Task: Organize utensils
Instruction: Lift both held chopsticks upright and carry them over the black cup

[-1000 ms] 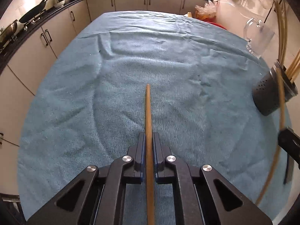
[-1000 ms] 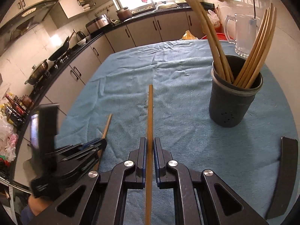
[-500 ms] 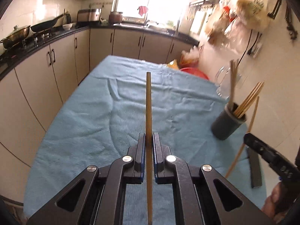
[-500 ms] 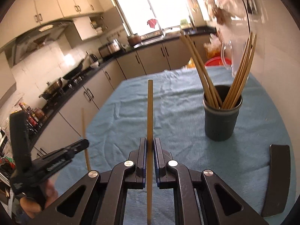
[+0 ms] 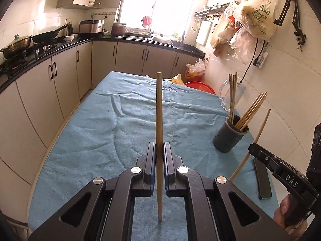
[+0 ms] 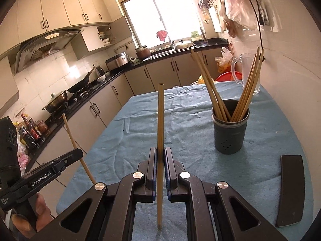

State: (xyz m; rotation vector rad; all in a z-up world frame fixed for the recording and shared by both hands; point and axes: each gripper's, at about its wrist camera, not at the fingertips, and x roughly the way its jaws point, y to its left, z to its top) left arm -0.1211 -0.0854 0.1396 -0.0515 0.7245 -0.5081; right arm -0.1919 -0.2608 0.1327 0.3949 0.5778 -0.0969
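Note:
My left gripper [image 5: 159,146] is shut on a wooden chopstick [image 5: 158,110] that points up and forward above the blue towel. My right gripper [image 6: 159,152] is shut on another wooden chopstick [image 6: 160,118], also pointing up. A dark grey holder cup [image 6: 230,132] with several chopsticks stands on the towel, ahead and right of the right gripper; it also shows in the left wrist view [image 5: 230,136]. Each gripper appears in the other's view: the right one [image 5: 253,148] with its chopstick [image 5: 252,142], the left one [image 6: 78,153] with its chopstick [image 6: 77,146].
The blue towel [image 5: 100,130] covers the table [image 6: 276,120]. A glass pitcher [image 6: 246,70] stands at the far right edge by the wall. A flat black bar [image 6: 290,188] lies on the towel near right. Kitchen cabinets [image 5: 40,92] run along the left.
Both grippers have tilted upward and lifted with their chopsticks, so the views now take in the kitchen and window. Both stay shut on their chopsticks.

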